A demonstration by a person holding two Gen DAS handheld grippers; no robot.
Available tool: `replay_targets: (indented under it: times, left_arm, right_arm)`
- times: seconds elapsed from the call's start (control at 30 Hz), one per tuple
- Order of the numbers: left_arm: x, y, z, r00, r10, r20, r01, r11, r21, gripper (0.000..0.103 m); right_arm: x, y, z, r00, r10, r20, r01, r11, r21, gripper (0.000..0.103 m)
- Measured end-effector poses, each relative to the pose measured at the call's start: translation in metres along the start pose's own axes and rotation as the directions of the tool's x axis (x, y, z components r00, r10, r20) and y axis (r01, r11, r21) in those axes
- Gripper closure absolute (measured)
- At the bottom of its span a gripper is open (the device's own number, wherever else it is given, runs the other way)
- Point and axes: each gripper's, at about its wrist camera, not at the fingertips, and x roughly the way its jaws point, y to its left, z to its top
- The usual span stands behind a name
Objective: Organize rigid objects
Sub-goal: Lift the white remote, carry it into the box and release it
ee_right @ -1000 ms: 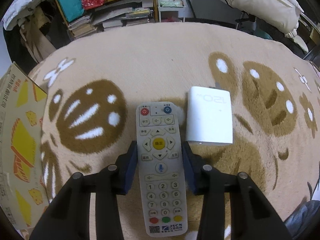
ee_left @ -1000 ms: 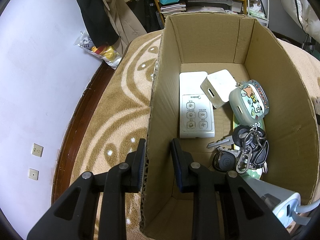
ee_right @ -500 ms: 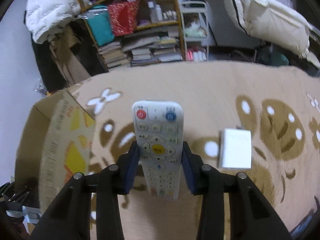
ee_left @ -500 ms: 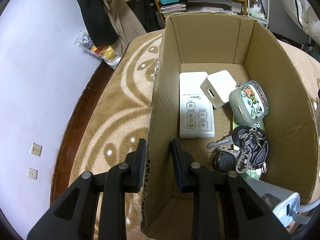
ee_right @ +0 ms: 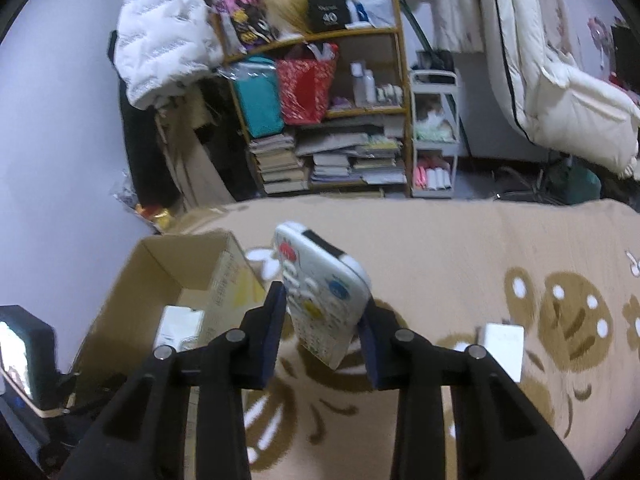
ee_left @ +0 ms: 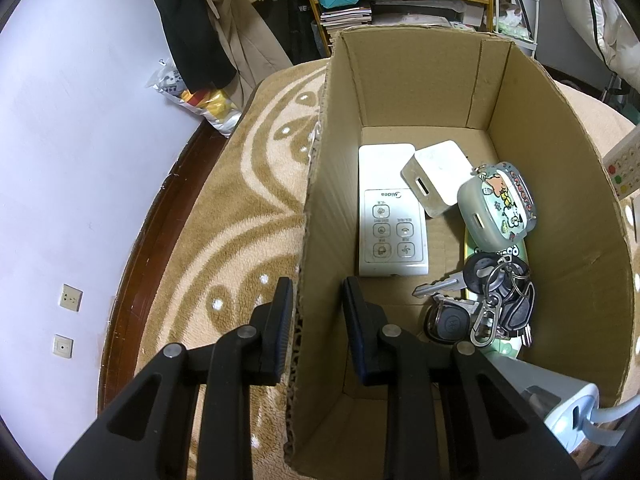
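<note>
The left tongs (ee_left: 314, 312) pinch the near left wall of the box (ee_left: 560, 184), one finger outside and one inside. In the box lie a flat white remote (ee_left: 390, 216), a white charger (ee_left: 438, 178), a green case (ee_left: 498, 206) and keys (ee_left: 486, 300). The right tongs (ee_right: 322, 316) have just been closing and now grip the remote (ee_right: 320, 292), tilted on its edge in the air above the rug (ee_right: 460, 248), with the box to its left and a white block (ee_right: 502, 340) on the rug to its right.
</note>
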Motion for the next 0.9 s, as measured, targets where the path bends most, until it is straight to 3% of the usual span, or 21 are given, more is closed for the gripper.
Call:
replay_targets:
  times: [0.47, 0.7, 0.9]
  left_arm:
    - [0.000, 0.001, 0.000, 1.000, 0.002, 0.000, -0.002, 1.000, 0.002, 0.078]
    - [0.001, 0.001, 0.000, 1.000, 0.001, 0.000, -0.001, 1.000, 0.002, 0.078]
    - [0.000, 0.000, 0.000, 1.000, 0.004, 0.000, -0.004, 1.000, 0.004, 0.078]
  right_arm:
    - [-0.024, 0.036, 0.007, 0.993, 0.087, 0.086, -0.081, 0.994, -0.067, 0.085]
    - [-0.059, 0.058, 0.018, 0.970, 0.172, 0.172, -0.152, 0.981, -0.124, 0.085]
    - [-0.067, 0.074, 0.016, 0.958, 0.229, 0.172, -0.204, 0.967, -0.151, 0.085]
